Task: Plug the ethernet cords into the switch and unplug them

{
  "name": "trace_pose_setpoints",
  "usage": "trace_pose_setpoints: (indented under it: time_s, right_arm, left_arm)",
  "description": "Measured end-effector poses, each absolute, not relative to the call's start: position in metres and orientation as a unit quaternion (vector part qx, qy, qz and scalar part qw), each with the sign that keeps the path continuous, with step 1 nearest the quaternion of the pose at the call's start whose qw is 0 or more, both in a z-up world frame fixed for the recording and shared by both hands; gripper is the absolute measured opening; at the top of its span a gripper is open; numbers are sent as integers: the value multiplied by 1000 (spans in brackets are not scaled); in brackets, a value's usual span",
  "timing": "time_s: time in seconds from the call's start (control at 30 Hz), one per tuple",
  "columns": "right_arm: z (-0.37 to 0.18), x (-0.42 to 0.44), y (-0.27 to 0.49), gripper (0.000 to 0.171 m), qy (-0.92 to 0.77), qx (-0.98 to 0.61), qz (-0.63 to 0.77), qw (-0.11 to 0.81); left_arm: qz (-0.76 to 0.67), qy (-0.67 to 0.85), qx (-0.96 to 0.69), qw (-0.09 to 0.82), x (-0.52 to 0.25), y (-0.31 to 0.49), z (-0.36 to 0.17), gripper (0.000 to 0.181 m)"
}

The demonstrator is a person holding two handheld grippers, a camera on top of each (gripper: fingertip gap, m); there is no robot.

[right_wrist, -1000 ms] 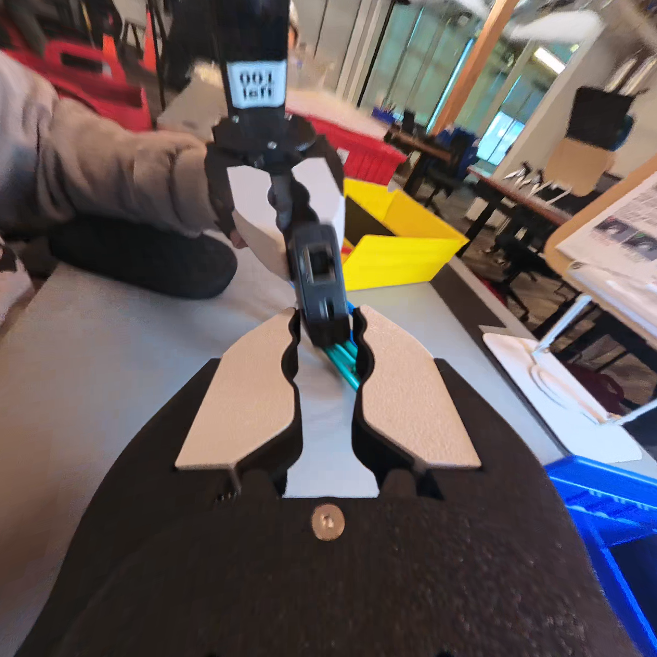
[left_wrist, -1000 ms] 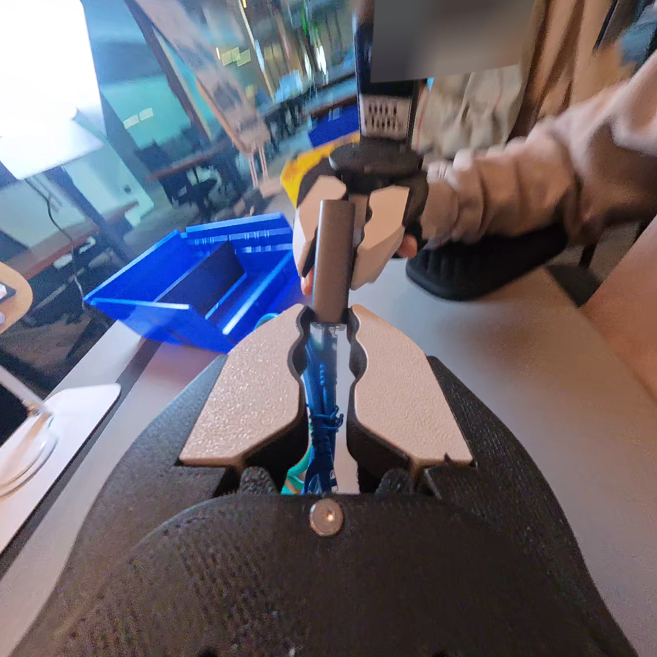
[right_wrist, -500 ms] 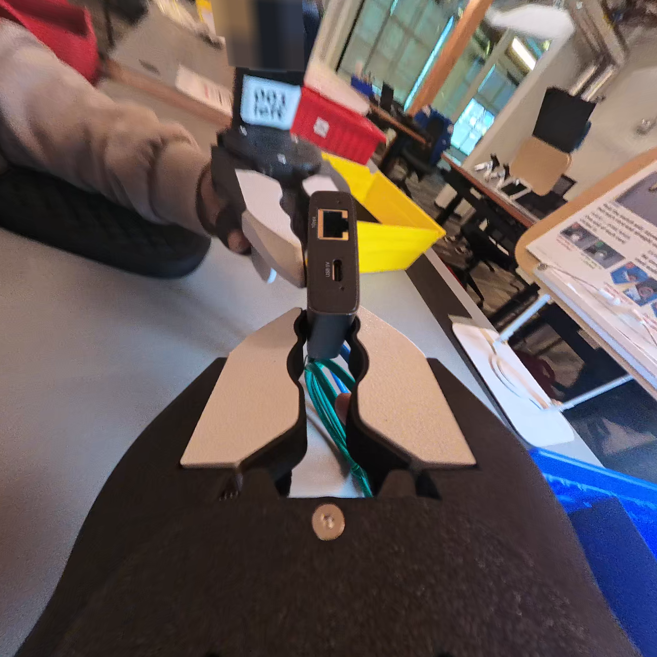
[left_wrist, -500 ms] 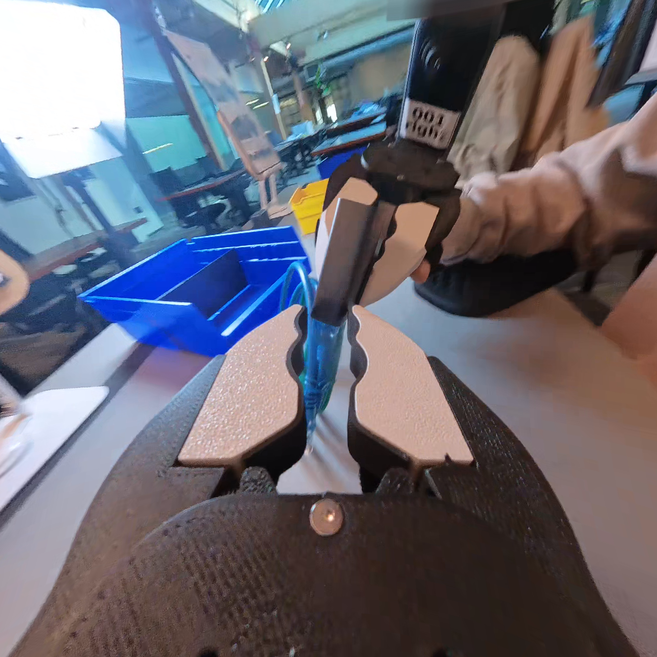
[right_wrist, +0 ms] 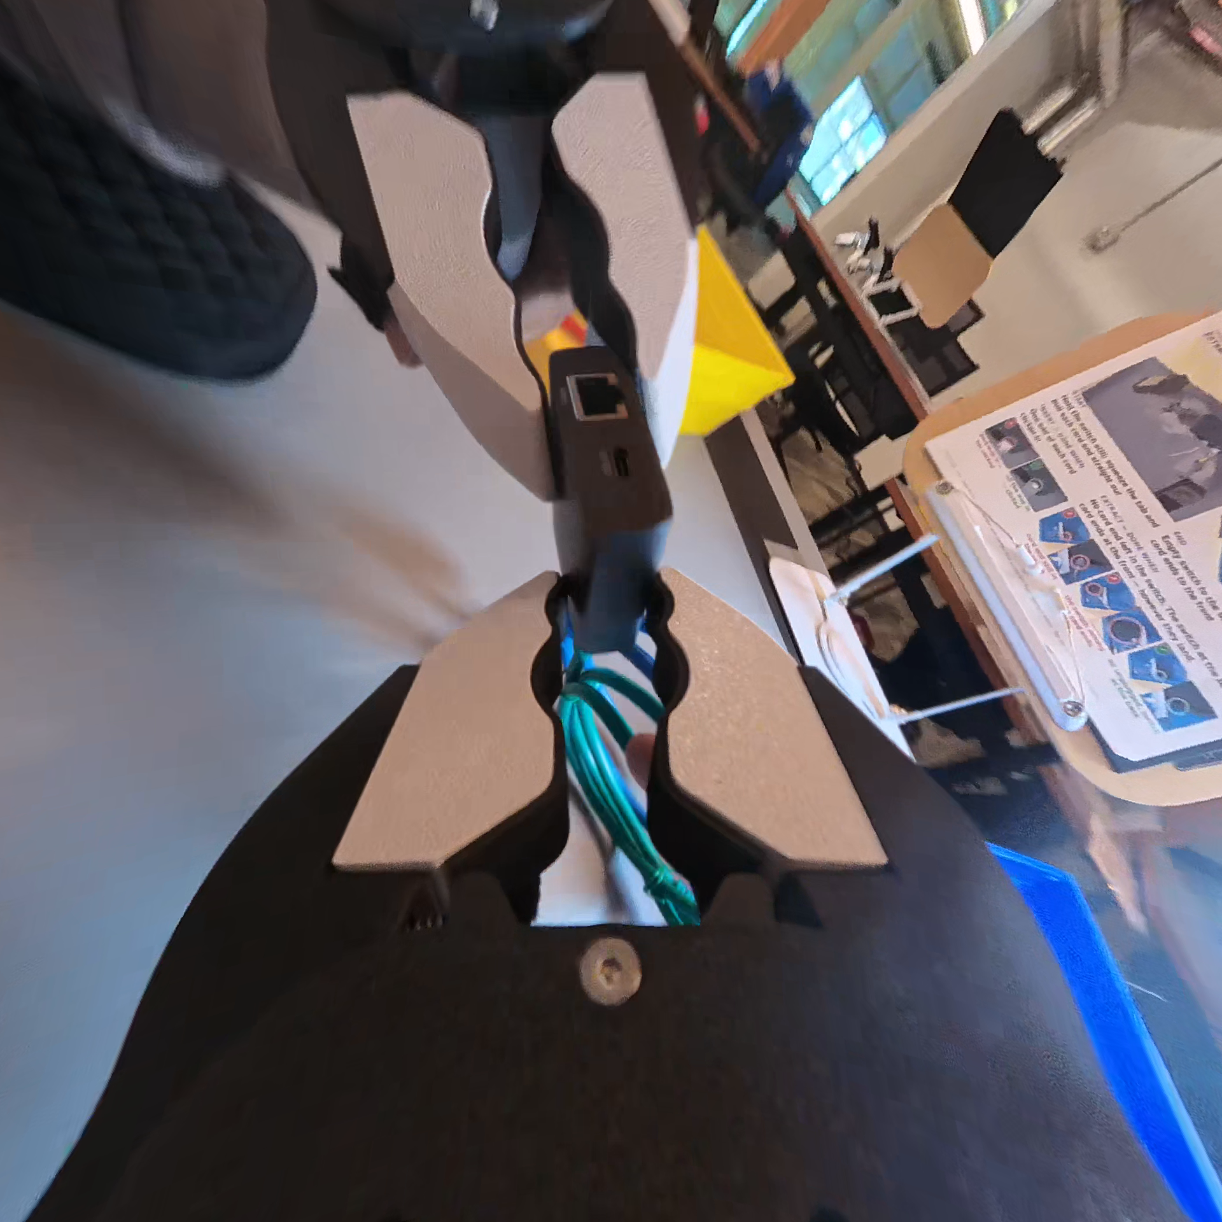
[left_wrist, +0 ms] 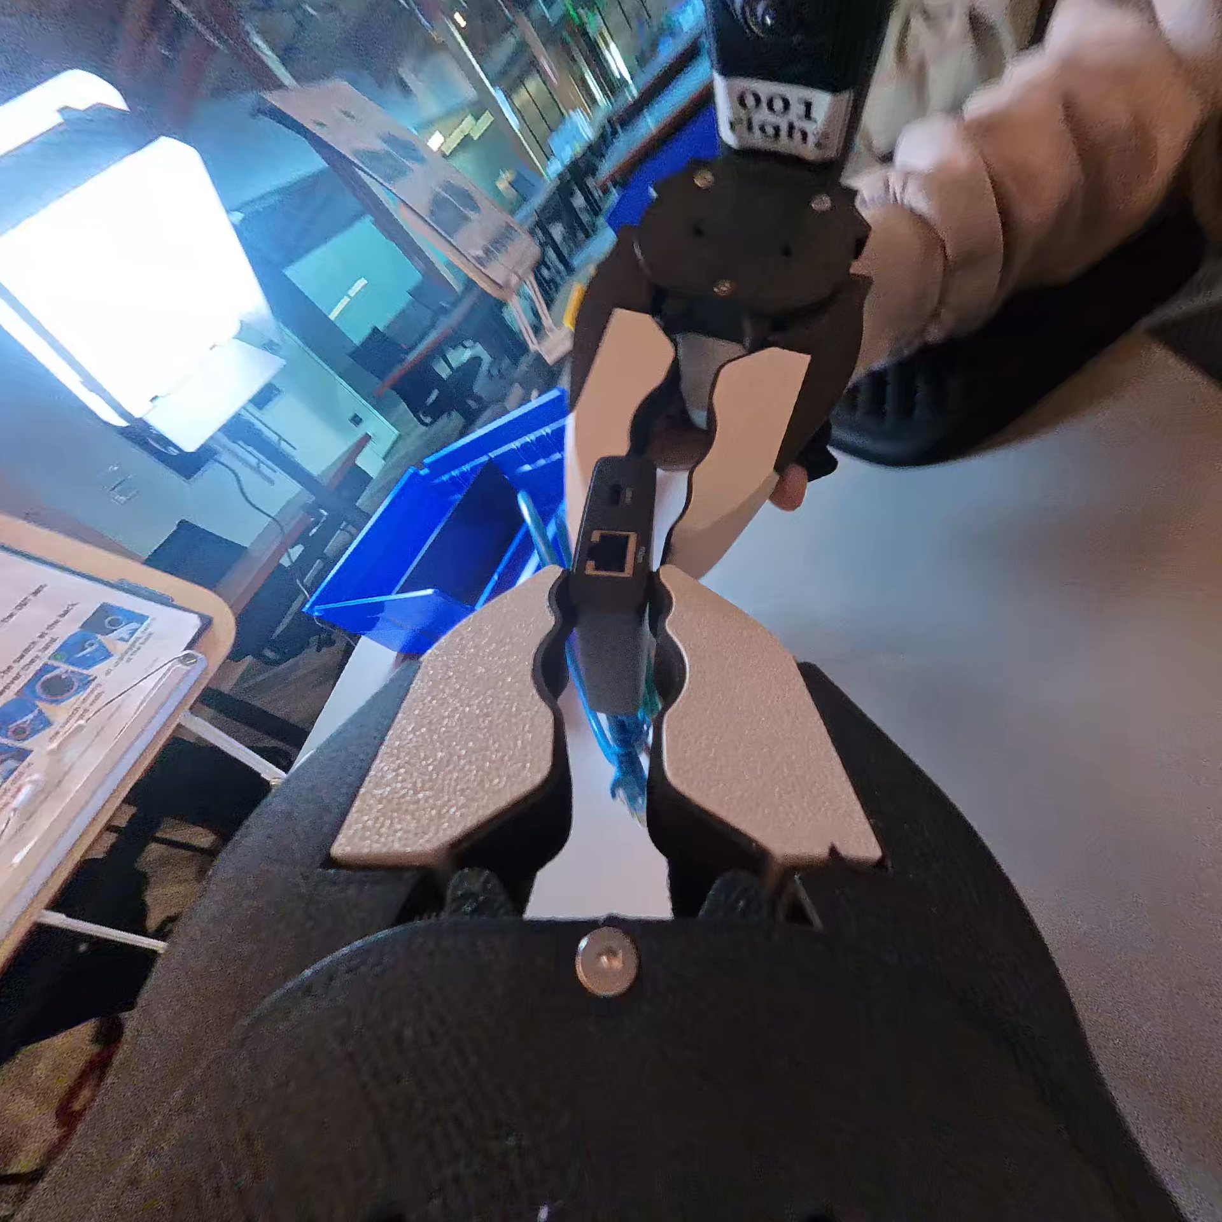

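The switch is a small dark grey box with one ethernet port on its narrow side. It is held in the air between both grippers. My left gripper is shut on the end near the port. My right gripper is shut on the other end of the switch. Each gripper shows in the other's view: the right gripper, the left gripper. A blue cord and a green cord, both coiled and tied, lie on the table under the switch. No cord is in the visible port.
The grey table carries a blue bin at one edge and a yellow bin at the other. A black padded rest lies under the person's sleeve. An instruction sheet on a wire stand stands beside the table. Left and right tips are no more than a few centimetres apart.
Both grippers have kept hold of the switch and turned it, so its port side now faces both cameras. Both views have rolled and the instruction sheet has come into the left view.
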State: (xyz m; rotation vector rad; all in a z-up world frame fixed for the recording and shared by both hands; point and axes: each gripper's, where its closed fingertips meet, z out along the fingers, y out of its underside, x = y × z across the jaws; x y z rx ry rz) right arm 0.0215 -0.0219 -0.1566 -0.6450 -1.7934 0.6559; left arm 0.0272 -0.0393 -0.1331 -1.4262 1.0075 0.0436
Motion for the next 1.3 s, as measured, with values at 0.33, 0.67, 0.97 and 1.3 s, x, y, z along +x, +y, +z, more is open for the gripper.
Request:
trace_pose_setpoints:
  time_s: [0.33, 0.67, 0.97, 1.3]
  right_arm:
    - [-176, 26, -22, 28, -738, -336, 438, 389]
    - [-153, -5, -63, 26, -691, -275, 471, 474]
    - [-205, 7, 43, 12, -779, -321, 67, 535]
    - [-190, 13, 31, 15, -775, -284, 53, 562]
  left_arm:
    - [-109, 325, -565, 750, -8, -56, -73, 21]
    - [-200, 349, -490, 773, 43, -74, -48, 20]
    - [8, 404, -673, 619, -12, -36, -143, 26]
    - [125, 463, -662, 576, -20, -29, -170, 22]
